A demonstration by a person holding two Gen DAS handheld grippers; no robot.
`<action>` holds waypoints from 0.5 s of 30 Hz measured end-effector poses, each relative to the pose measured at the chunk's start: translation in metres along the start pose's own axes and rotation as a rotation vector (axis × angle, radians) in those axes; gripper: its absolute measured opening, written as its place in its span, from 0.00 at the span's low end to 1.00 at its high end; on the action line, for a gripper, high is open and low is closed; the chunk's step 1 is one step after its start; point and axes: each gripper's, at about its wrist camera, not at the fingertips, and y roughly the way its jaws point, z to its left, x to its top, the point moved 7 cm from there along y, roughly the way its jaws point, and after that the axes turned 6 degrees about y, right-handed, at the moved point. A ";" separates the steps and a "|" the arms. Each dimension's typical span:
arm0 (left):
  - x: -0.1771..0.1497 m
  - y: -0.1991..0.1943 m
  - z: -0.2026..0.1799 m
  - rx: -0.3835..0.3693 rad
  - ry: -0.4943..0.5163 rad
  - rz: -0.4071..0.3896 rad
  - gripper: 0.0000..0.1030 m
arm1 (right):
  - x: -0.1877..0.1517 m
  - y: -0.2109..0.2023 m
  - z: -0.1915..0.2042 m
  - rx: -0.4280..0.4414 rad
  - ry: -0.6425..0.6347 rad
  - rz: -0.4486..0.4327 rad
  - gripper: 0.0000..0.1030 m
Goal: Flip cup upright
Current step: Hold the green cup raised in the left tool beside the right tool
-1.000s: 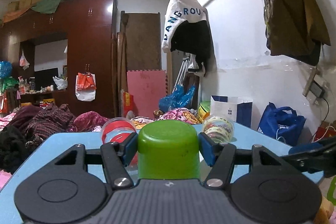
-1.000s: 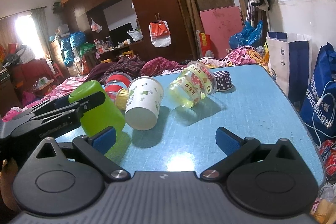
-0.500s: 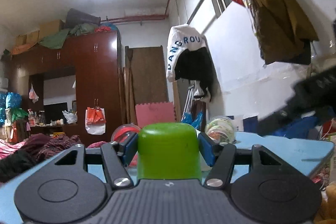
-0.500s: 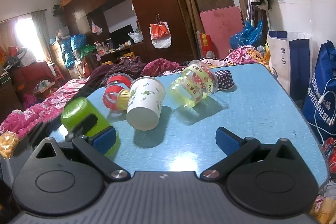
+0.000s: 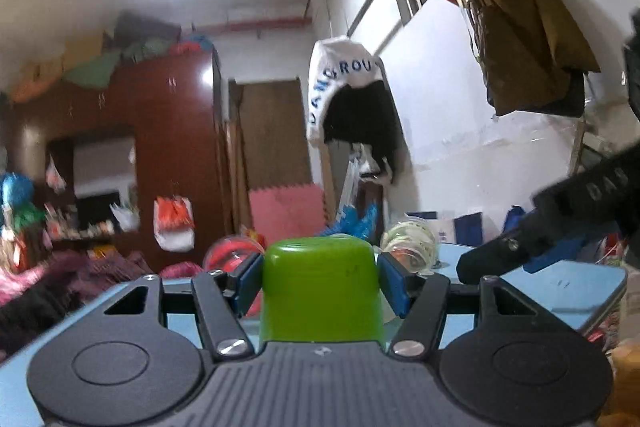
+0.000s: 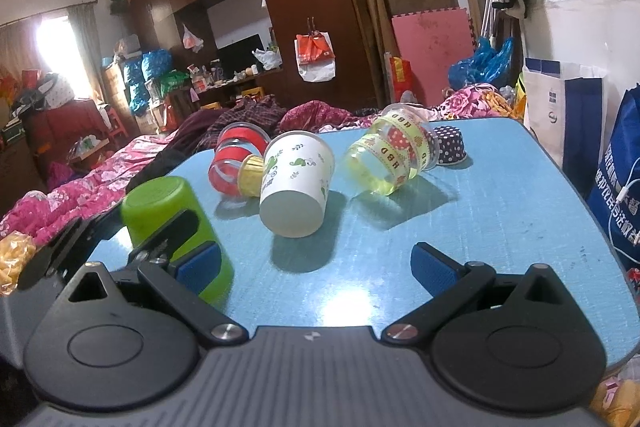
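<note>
Your left gripper (image 5: 320,281) is clamped on the green cup (image 5: 320,293), one blue pad (image 5: 394,285) pressed against each side. In the right wrist view the green cup (image 6: 176,231) stands bottom-up and tilted, near the left edge of the blue table (image 6: 500,227); you cannot tell from either view whether its rim touches the surface. Your right gripper (image 6: 316,267) holds nothing, its fingers spread wide over the table's near edge.

Beyond the green cup, toward the table's far side, a white paper cup (image 6: 296,183) lies on its side with its base facing you. Touching it on the left are a small yellow cup (image 6: 250,179) and a red-banded clear cup (image 6: 232,159). To its right lies a yellow-banded clear cup (image 6: 392,155), with a dotted dark cup (image 6: 450,145) upside down by the far edge. The table's near right part is bare out to its right edge.
</note>
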 end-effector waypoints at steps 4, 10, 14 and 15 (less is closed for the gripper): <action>-0.002 0.008 0.003 -0.061 -0.045 0.084 0.63 | 0.001 -0.001 -0.003 -0.004 0.006 -0.003 0.99; 0.006 0.003 0.015 -0.131 -0.102 0.181 0.73 | 0.000 0.000 -0.003 0.006 0.014 0.013 0.99; 0.016 0.007 0.024 -0.140 -0.105 0.255 0.80 | 0.000 0.001 0.002 0.010 0.005 0.027 0.99; 0.016 0.011 0.027 -0.159 -0.109 0.291 0.80 | -0.001 0.001 0.003 0.006 0.003 0.028 0.99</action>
